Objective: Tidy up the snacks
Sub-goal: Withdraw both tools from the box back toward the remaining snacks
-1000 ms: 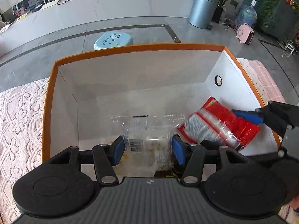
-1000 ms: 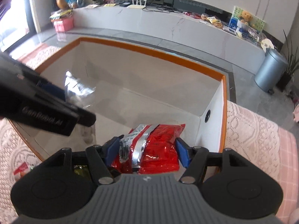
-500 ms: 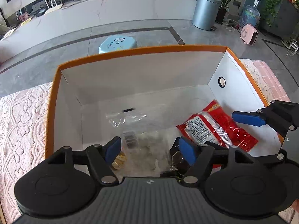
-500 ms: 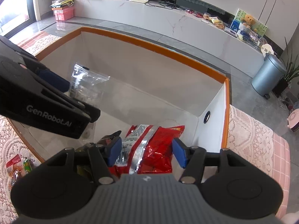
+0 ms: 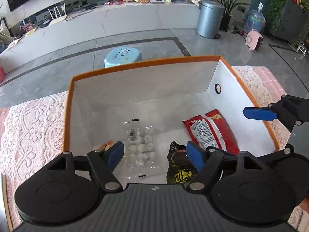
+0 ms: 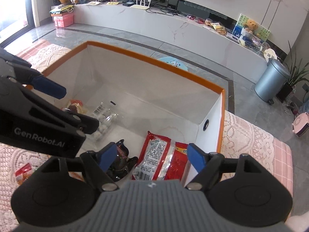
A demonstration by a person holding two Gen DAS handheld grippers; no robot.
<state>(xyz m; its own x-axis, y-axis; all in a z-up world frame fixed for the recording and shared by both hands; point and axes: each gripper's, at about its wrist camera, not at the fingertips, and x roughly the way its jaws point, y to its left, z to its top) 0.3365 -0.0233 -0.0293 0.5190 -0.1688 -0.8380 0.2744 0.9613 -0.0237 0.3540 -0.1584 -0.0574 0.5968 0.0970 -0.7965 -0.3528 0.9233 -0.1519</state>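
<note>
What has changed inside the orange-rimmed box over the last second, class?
Both hand-held grippers, left and right, let go and rose: the clear plastic bag of white sweets and the red foil snack packet now lie flat on the box floor. The orange-rimmed white box stayed put.

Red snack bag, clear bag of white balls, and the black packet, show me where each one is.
red snack bag [image 5: 210,133], left wrist view, label.
clear bag [image 5: 142,143], left wrist view, middle.
black packet [image 5: 180,171], left wrist view, front.

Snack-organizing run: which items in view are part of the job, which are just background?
Job:
orange-rimmed box
red snack packet
clear bag of white balls
black snack packet
snack on the lace cloth

Background:
blue stool
metal bin
pink heater
</note>
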